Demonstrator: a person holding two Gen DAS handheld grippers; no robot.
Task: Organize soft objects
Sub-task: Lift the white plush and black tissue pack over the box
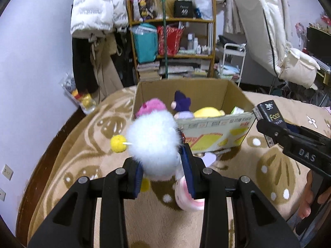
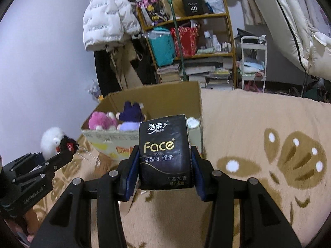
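My left gripper (image 1: 163,165) is shut on a white fluffy plush toy (image 1: 153,144) with a yellow pompom (image 1: 118,143), held above the rug just in front of an open cardboard box (image 1: 215,132). The box holds a pink plush (image 1: 152,106), a purple plush (image 1: 182,103) and a yellow plush (image 1: 208,112). My right gripper (image 2: 164,165) is shut on a black Face tissue pack (image 2: 164,150), held near the box's right front corner (image 2: 194,136). The white plush also shows in the right wrist view (image 2: 50,142), and the tissue pack in the left wrist view (image 1: 269,111).
A pink and white item (image 1: 187,198) lies on the beige patterned rug (image 1: 227,186) under my left gripper. Behind the box stand a cluttered wooden shelf (image 1: 171,39), hanging coats (image 1: 97,14), a white cart (image 1: 233,62) and a folded mattress (image 1: 269,31).
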